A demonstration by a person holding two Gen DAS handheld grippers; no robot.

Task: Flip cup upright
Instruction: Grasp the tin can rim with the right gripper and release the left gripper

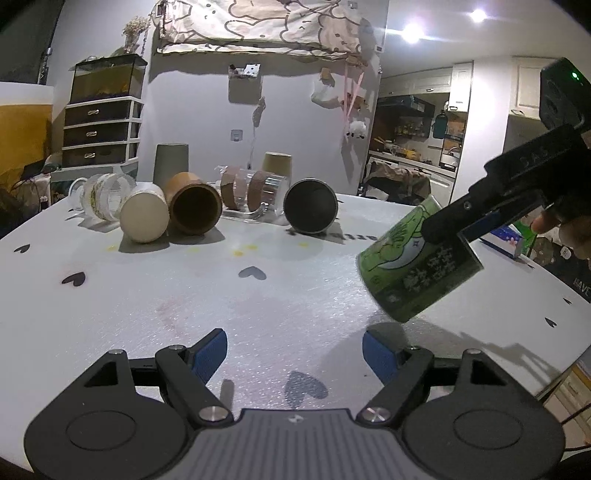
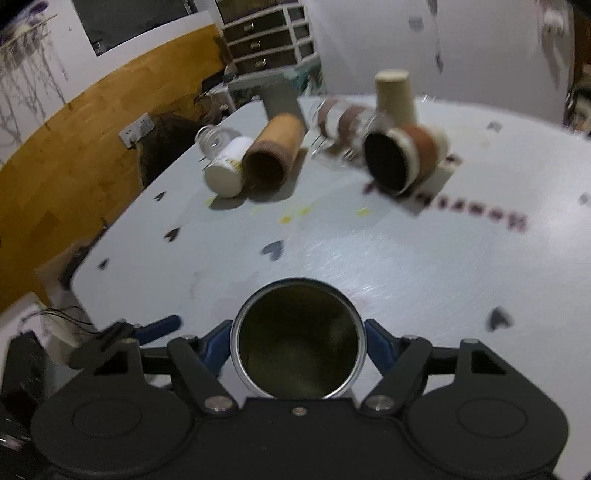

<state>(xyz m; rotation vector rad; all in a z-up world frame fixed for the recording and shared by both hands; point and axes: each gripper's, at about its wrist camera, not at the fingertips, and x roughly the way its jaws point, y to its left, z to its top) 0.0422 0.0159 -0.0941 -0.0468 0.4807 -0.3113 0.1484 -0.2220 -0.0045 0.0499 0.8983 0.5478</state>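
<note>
Cup point(image 1: 417, 266): green printed cylinder, tilted | right gripper point(image 2: 298, 341) clamping

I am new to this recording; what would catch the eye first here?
The green printed cup, tilted above the white table, clamped in the right gripper. Behind it lies a row of cups on their sides, among them a brown tube cup. The left gripper hangs open.

A home: kitchen shelves point(image 1: 410, 125) through the doorway, glass fish tank point(image 1: 107, 79) atop white plastic drawers point(image 1: 99, 131), patterned fabric point(image 1: 266, 26) overhead.
</note>
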